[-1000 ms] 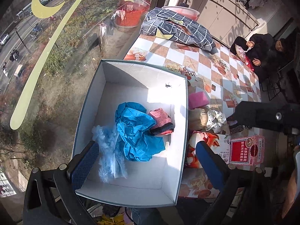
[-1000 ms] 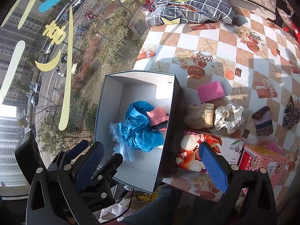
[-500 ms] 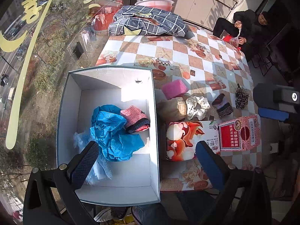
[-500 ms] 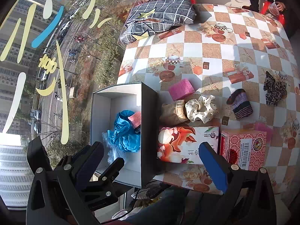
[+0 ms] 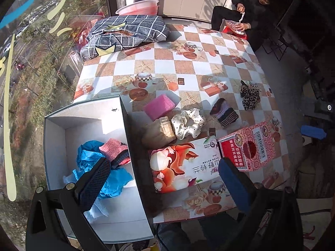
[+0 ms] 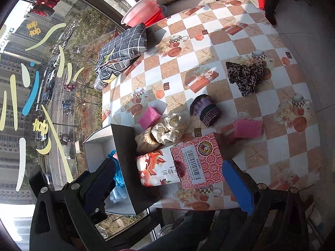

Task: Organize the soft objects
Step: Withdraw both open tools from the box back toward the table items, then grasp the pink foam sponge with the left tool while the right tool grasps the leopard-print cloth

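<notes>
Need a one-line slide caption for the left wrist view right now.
Open left claw hovers over the white box holding blue cloth, with scrunchie and pink sponge waiting on the table.

The box [image 5: 88,113] looks like matt white card inside, dark outside. In it lies crinkled blue sheet [image 5: 92,161], perhaps thin plastic, and pink knit cloth [image 5: 114,151]. The table cover [image 5: 188,67] is smooth, slightly glossy. The white scrunchie [image 5: 188,122] has a satin sheen; the pink sponge [image 5: 159,106] is porous foam; both printed cartons [image 5: 184,165] are glossy card
</notes>
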Available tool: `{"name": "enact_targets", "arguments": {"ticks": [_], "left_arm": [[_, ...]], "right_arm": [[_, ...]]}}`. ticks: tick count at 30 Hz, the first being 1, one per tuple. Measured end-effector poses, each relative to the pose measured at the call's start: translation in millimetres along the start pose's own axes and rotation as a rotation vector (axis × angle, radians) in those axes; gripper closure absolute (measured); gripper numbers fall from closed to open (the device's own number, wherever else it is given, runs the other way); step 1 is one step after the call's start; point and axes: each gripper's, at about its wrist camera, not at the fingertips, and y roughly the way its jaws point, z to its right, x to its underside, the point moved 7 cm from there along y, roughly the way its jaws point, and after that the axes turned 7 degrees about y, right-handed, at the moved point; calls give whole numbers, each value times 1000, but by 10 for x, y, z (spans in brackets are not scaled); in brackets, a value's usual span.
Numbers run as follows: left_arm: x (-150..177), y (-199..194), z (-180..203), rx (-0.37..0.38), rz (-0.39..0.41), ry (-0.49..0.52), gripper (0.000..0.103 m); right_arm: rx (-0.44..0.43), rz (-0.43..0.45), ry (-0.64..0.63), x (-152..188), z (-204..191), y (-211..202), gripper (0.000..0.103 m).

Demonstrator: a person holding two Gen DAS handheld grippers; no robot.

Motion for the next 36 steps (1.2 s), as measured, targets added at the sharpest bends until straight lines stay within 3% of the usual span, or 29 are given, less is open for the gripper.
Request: {"name": "enact_targets", "arguments": {"ticks": [8, 14, 17, 21, 25, 31, 36], "left_arm": [[-282, 189, 148, -29, -27, 67, 0], [-619, 606, 160, -62, -100, 102, 0], [-822, 896, 91, -44, -170, 34, 0], [-1036, 1292, -9, -3, -260, -137, 0], [-1115, 1701, -104, -46, -344, -275, 0], [-1039, 2095, -205, -140, -427, -339, 0], [-968, 2297, -245, -156, -477, -369, 0]], "right_arm": [[28, 27, 210, -215, 894, -96, 1], [45, -8, 294, -213, 1362, 15, 1], [49, -39, 321, -169, 1543, 111, 1], [51, -77, 348, -137, 1735, 226, 1], [54, -107, 371, -155, 1918, 324, 1], [73, -153, 361, -249, 2119, 473, 1], [81, -203, 352, -384, 2190, 654, 1]]}}
